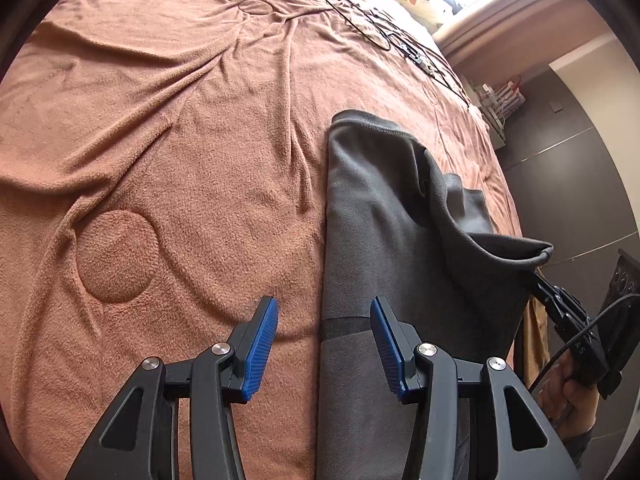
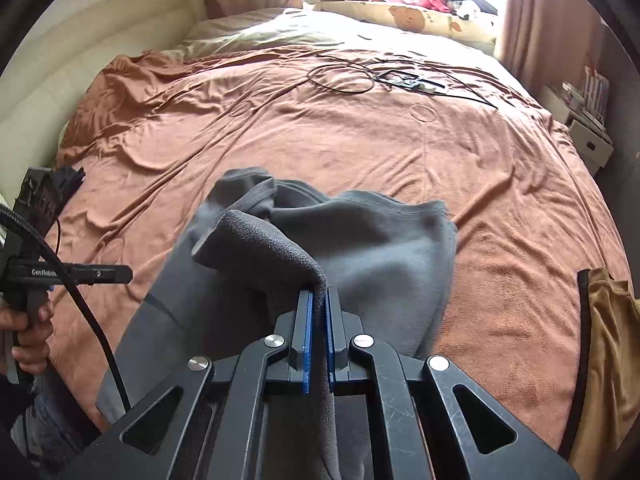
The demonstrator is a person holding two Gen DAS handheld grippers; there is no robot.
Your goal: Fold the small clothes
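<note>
A dark grey garment (image 1: 384, 216) lies on a brown fleece blanket (image 1: 168, 152) that covers a bed. My left gripper (image 1: 324, 322) hovers open over the garment's left edge near a darker band, with nothing pinched between its blue pads (image 1: 260, 344). My right gripper (image 2: 319, 300) is shut on a fold of the grey garment (image 2: 360, 248) and holds that edge up off the blanket (image 2: 500, 208). From the left wrist view, the right gripper (image 1: 538, 280) shows at the lifted right corner, its tips hidden in cloth. The left gripper (image 2: 120, 274) appears side-on at the left, held by a hand (image 2: 28, 328).
Black cables (image 2: 360, 76) lie on the far part of the bed. Pillows and soft toys (image 2: 420, 12) sit by the bright window. White boxes (image 2: 588, 140) stand beside the bed on the right. A cream padded headboard (image 2: 60, 92) runs along the left. Tan cloth (image 2: 608, 340) hangs at the near right.
</note>
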